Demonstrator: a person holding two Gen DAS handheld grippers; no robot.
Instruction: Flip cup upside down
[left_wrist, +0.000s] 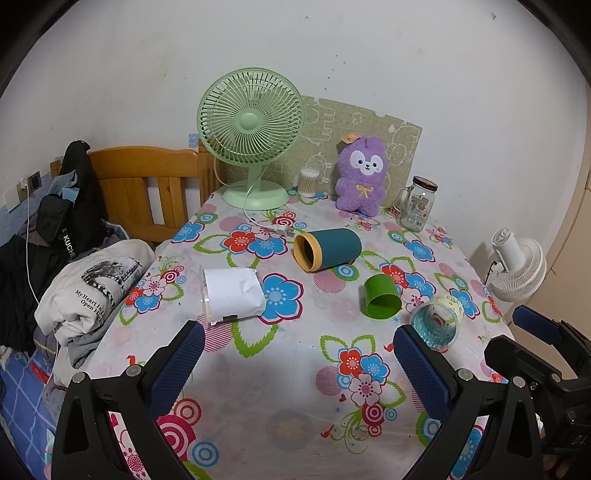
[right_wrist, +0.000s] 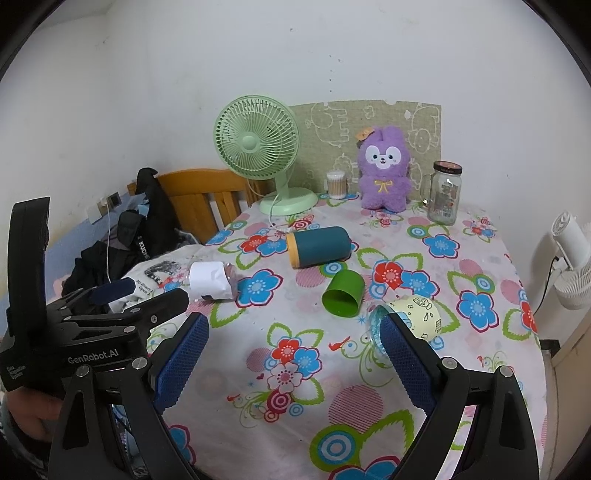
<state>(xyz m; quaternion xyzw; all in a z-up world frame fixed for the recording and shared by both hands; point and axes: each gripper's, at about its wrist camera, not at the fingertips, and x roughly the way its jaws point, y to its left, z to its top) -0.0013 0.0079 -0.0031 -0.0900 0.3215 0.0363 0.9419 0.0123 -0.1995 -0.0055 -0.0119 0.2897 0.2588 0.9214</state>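
"GenRobot.AI" on left hand-held gripper; "KUCHE" on black strap.

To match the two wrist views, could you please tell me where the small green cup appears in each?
Left wrist: green cup lies on its side right of centre, below the teal cup.
Right wrist: green cup lies near centre.
Shared landmark: the teal cup just behind it.
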